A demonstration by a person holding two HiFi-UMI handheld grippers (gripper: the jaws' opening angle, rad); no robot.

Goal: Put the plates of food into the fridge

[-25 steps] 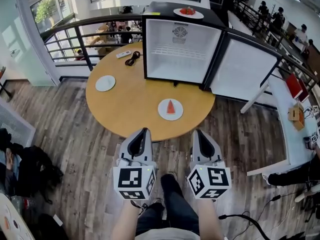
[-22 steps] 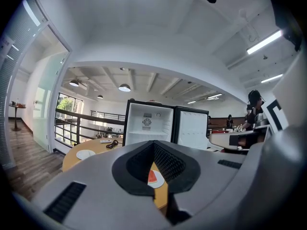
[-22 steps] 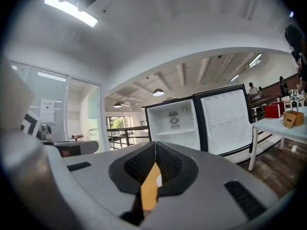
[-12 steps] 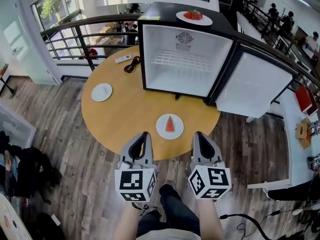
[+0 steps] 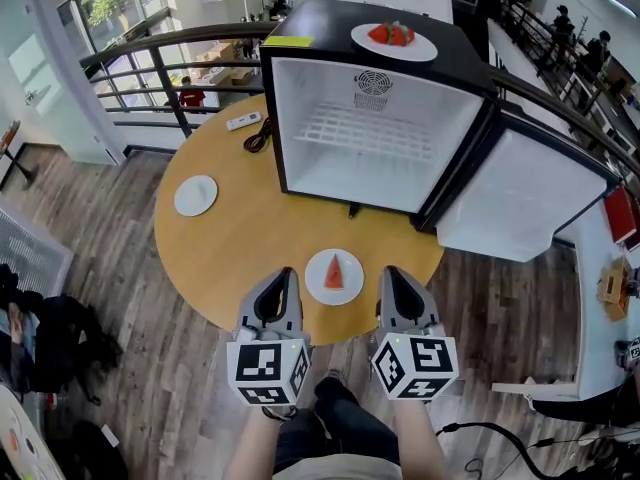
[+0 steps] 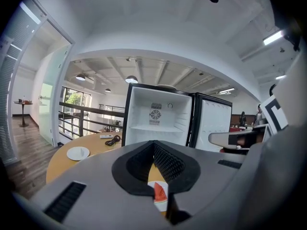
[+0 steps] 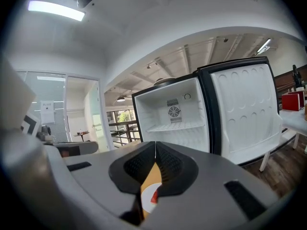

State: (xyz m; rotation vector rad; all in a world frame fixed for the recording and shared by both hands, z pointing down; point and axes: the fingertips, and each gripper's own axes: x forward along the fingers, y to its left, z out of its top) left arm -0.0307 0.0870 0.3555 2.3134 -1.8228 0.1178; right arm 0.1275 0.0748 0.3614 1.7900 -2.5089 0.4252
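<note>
A white plate with a red watermelon slice [image 5: 334,275] lies near the front edge of the round wooden table [image 5: 250,238]. A second plate with red fruit [image 5: 394,40] rests on top of the black mini fridge [image 5: 370,128], whose door [image 5: 525,203] hangs open to the right over a bare white inside. A third, bare white plate [image 5: 195,195] lies at the table's left. My left gripper [image 5: 284,274] is shut, empty, just left of the watermelon plate. My right gripper [image 5: 388,274] is shut, empty, just right of it. The slice [image 6: 159,192] shows under the left jaws.
A black cable [image 5: 262,134] and a white remote [image 5: 244,120] lie at the table's back left beside the fridge. A black railing [image 5: 150,58] runs behind the table. A white table [image 5: 600,258] stands at the right. Bags [image 5: 55,338] lie on the wooden floor at left.
Both grippers have advanced toward the table and now flank the watermelon plate. The fridge and table loom larger and nearer in the head view.
</note>
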